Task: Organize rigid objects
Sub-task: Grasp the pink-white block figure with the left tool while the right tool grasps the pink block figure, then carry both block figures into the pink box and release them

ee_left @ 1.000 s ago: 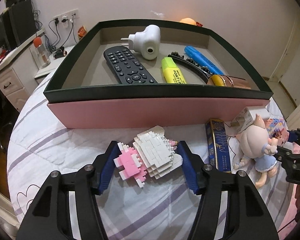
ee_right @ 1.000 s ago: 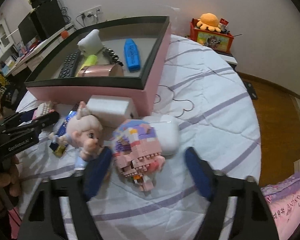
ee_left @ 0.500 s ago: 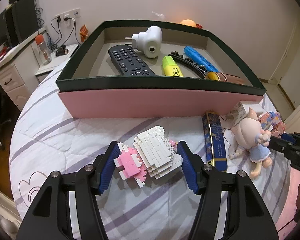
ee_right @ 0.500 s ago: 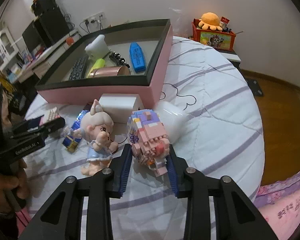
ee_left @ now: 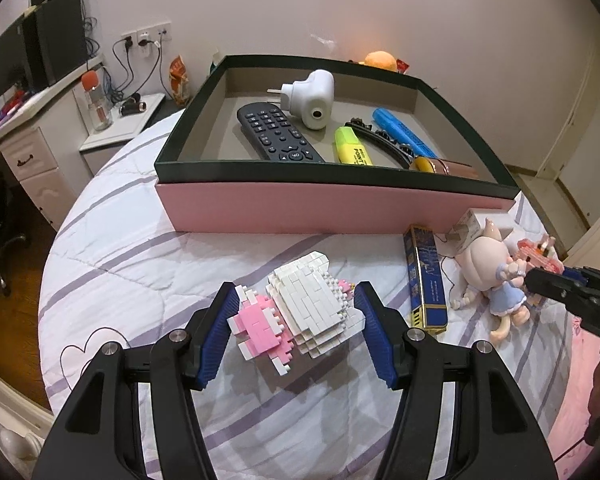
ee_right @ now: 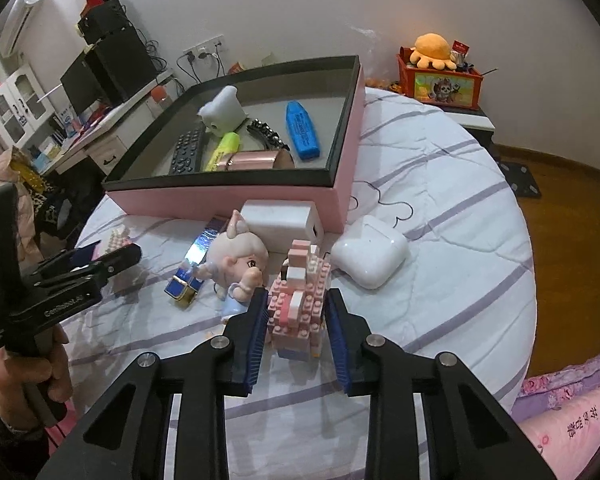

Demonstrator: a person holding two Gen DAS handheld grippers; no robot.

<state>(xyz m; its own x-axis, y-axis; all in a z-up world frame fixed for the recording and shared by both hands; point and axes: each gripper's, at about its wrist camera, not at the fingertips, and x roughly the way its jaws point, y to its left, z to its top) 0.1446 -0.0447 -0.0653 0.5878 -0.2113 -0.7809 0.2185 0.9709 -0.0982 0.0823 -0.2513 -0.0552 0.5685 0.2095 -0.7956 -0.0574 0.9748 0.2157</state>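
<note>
So both grippers have a little brick-built toy each. The left gripper [ee_left: 298,318] is clamped on a white and pink brick figure [ee_left: 296,320], blue pads pressing it from both sides, and it looks lifted a bit off the striped bedspread [ee_left: 140,272], with a shadow under it. The right gripper [ee_right: 296,320] has just been closing and now its pads squeeze a pink brick figure [ee_right: 300,300], which sits upright between them, just above the bedspread as far as I can tell.

The pink box [ee_left: 320,208] with the dark green rim sits further back on the bed, open on top. Inside it: a black remote [ee_left: 278,134], a white plug-in gadget [ee_left: 310,98] near the back wall, a yellow highlighter [ee_left: 352,150], a blue highlighter [ee_left: 402,134], a black hair clip [ee_left: 380,140] lying between the two highlighters, and a rose-gold tube [ee_left: 448,166] near the front wall.

Outside the box, still on the bedspread: a small doll [ee_right: 240,260] with pale hair and a blue dress lying just beside the right gripper's figure, a long blue and gold box [ee_left: 426,276] next to the doll, a white charger block [ee_right: 282,220] touching the box's front wall, and a white earbud case [ee_right: 370,250] just right of the pink figure.

A hand [ee_right: 32,368] grips the left tool's handle at the edge of the right wrist view.
</note>
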